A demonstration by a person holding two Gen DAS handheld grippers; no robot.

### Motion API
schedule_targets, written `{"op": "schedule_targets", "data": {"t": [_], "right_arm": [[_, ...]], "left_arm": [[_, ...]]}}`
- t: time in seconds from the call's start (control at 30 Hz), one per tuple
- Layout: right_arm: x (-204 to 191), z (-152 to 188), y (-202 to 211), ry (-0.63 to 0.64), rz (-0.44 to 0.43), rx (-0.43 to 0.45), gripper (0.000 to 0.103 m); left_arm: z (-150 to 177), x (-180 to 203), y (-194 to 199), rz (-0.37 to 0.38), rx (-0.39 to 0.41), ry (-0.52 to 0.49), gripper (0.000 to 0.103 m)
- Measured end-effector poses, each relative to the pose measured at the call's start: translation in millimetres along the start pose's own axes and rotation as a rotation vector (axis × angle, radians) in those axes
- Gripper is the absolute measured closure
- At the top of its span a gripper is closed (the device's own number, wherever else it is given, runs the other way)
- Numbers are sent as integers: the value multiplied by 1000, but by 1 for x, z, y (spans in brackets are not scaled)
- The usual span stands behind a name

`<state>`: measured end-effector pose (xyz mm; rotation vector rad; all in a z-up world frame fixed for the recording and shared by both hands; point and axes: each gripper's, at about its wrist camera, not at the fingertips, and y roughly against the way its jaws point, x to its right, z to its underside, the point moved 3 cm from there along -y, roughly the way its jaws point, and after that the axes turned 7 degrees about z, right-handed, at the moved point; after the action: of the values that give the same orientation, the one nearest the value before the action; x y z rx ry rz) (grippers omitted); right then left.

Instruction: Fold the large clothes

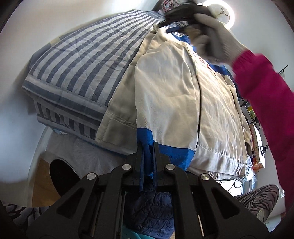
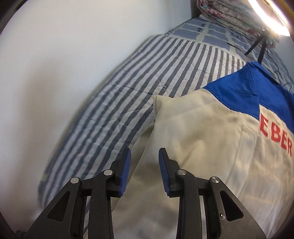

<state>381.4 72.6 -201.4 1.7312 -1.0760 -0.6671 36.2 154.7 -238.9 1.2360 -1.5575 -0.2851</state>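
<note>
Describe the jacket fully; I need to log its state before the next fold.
The jacket is cream woven cloth with a blue yoke, collar and cuff, and red letters reading EBER. It lies spread on the striped quilt, one sleeve folded over the body, hem hanging at the bed's near edge. The left gripper is shut on the blue cuff. The right gripper hangs open above the cream cloth, not pinching it.

Bedcover: blue-and-white striped quilt, spread ahead and left of the claw.
Bedding pile: folded floral quilt, far ahead at the bed's head.
Wall: plain white wall, left.
Below: dark navy puffer jacket, directly beneath the claw.
</note>
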Motion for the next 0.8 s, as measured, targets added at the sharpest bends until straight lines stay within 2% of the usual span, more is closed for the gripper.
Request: {"op": "schedule_targets", "data": {"t": [0.1,0.2,0.23,0.4,0.53,0.63,0.7,0.73,0.77,0.8], "right_arm": [[-10,-9,-24,71,144,-26,74],[-9,-12,-34,83,222,-41,98],[-8,-13,-36,80,226,-44,100],[-3,-23,-20,70,170,9,101],[-4,-34,-18,45,78,49,100],[-7,-32,-17,48,6,69,96],[-2,-27,-4,42,-47,89,94],[5,-22,8,28,-78,105,94],[12,-17,20,22,-95,117,94],[20,-7,36,19,-106,130,94]], "left_arm": [[2,4,-1,-7,5,-25,99],[3,4,1,-7,6,-44,100],[3,4,2,-6,9,-44,100],[5,-9,12,8,18,-9,101],[8,-27,-2,-62,-41,37,101],[7,-34,0,-98,-26,56,100],[8,-39,4,-125,-13,70,82],[9,-41,5,-117,-14,87,65],[9,-43,7,-108,-11,100,53],[9,-43,9,-103,-4,101,53]]}}
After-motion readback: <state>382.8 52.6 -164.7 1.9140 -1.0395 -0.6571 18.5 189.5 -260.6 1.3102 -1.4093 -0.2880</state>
